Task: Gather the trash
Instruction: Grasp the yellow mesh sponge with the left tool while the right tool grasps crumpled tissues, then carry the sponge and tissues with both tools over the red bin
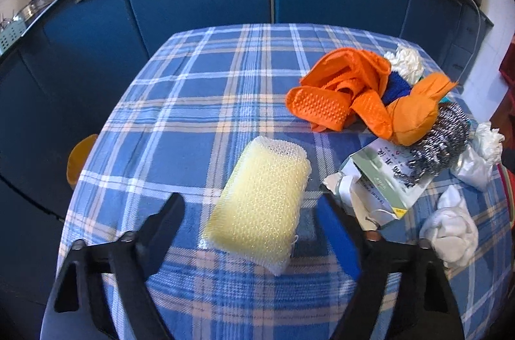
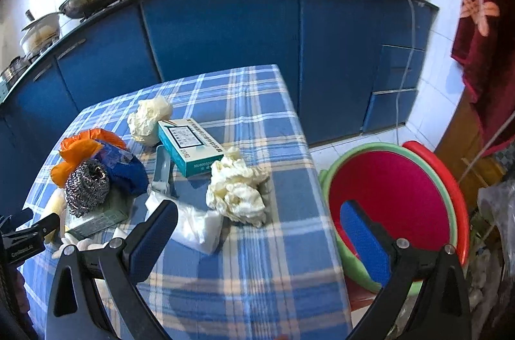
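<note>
your left gripper [image 1: 254, 204] is the one lined up for this. the sponge [image 1: 257, 204] lies on the table [image 1: 180, 101] right between its jaws, long axis running from about 7 o'clock up to 1 o'clock in the left wrist view, so it sits a bit skewed to the jaws. the jaws are spread wider than the sponge, with cloth showing on both sides, so nothing is pinched yet. i'd say you just need to come down a touch and squeeze across the short side.

the rest of the trash is piled at 2 to 3 o'clock of the sponge: orange gloves [image 1: 341, 89], a steel scourer [image 1: 441, 143], a packet [image 1: 379, 179] and white wads.

your right gripper [image 2: 260, 240] hangs wide apart and empty over the table's near edge. a crumpled wad [image 2: 238, 188] sits at 11 o'clock of it, just ahead, and a plastic bag [image 2: 196, 227] touches or nearly touches the left jaw, can't tell which. the red basin [image 2: 392, 198] waits on the floor at 2 o'clock, looks like the place to drop stuff.
</note>
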`<move>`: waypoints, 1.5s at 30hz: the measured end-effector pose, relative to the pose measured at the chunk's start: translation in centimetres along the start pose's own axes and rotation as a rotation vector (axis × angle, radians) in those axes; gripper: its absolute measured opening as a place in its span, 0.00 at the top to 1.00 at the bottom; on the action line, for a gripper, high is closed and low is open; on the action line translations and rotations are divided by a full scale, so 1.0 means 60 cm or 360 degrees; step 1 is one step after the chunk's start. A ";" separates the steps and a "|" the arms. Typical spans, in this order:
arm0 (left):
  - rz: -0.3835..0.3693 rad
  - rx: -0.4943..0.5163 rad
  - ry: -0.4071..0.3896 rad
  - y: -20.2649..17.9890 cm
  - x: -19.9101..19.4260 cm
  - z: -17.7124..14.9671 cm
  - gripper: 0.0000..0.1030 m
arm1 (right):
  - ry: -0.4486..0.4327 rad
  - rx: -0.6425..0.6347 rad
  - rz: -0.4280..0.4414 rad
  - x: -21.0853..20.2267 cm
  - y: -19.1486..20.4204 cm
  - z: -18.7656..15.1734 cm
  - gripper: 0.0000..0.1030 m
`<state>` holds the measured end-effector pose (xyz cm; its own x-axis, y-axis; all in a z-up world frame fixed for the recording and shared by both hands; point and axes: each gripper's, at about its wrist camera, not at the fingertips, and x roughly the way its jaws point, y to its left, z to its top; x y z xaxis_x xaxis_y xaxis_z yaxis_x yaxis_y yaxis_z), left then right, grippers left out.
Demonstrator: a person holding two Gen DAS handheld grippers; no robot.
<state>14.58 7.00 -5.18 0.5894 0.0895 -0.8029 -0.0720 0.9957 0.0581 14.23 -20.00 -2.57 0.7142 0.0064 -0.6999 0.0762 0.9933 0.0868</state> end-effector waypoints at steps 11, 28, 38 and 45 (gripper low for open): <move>-0.0089 -0.0070 0.0026 0.010 0.013 -0.003 0.41 | 0.0126 -0.0093 0.0069 0.058 0.013 0.014 0.30; -0.0247 -0.0039 0.0001 0.033 0.012 -0.006 0.50 | 0.0202 0.0089 0.0106 0.062 0.036 0.007 0.66; -0.0364 -0.0015 -0.0149 0.029 -0.033 -0.005 0.51 | 0.0106 0.0047 0.0038 0.004 0.052 0.004 0.67; -0.0415 -0.0011 -0.0193 0.017 -0.069 -0.008 0.51 | 0.0065 0.0076 0.0099 -0.027 0.045 -0.006 0.67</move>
<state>11.69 7.66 -2.07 0.6807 -0.1670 -0.7133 0.0895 0.9853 -0.1452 13.02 -17.30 -1.43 0.6898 0.0736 -0.7203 0.0662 0.9842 0.1640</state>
